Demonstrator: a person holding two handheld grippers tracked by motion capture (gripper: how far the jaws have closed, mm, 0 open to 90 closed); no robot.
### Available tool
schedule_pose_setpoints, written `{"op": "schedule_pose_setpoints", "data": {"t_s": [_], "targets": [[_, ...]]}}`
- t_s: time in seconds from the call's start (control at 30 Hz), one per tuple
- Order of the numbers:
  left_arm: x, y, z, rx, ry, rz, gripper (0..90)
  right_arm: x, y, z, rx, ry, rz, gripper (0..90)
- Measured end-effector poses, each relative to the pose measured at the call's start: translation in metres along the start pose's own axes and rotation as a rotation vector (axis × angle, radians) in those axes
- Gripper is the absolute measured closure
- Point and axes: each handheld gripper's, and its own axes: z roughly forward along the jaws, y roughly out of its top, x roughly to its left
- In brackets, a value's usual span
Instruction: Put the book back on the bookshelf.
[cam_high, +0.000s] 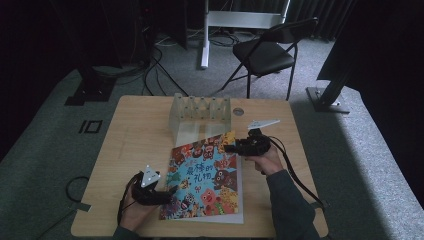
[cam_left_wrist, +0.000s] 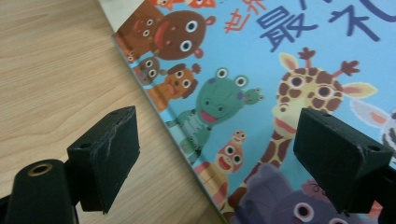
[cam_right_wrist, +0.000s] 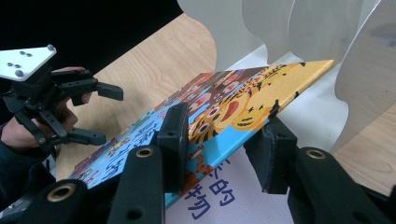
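Note:
A picture book (cam_high: 205, 180) with cartoon animals on a blue cover lies in the middle of the table. My left gripper (cam_high: 172, 192) is at the book's lower left edge with its jaws wide apart; in the left gripper view (cam_left_wrist: 217, 121) they straddle the cover's edge (cam_left_wrist: 280, 70) without touching it. My right gripper (cam_high: 232, 148) is at the book's far right corner. In the right gripper view (cam_right_wrist: 225, 119) the cover (cam_right_wrist: 224, 98) is tilted up off a white page with blue characters (cam_right_wrist: 215, 198) and runs between the jaws, resting on one, with a gap left. The left gripper (cam_right_wrist: 109, 115) shows farther off, open.
A white rack with several upright dividers (cam_high: 200, 112) stands just behind the book; its panels (cam_right_wrist: 299, 32) rise close behind the lifted corner. The wooden table (cam_high: 135, 130) has bare room left of the book. A black folding chair (cam_high: 265, 50) stands beyond the table.

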Motion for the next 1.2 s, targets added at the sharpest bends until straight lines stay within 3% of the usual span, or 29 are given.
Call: {"op": "schedule_pose_setpoints", "data": {"t_s": [0.63, 1.2], "targets": [[0.017, 0.003, -0.005, -0.012, -0.042, -0.068, 14.5, 0.010, 0.000, -0.009, -0.031, -0.003, -0.012, 63.2], [0.026, 0.004, -0.009, -0.027, -0.058, -0.082, 15.3, 0.018, 0.001, -0.022, -0.077, 0.005, -0.028, 67.3]]}}
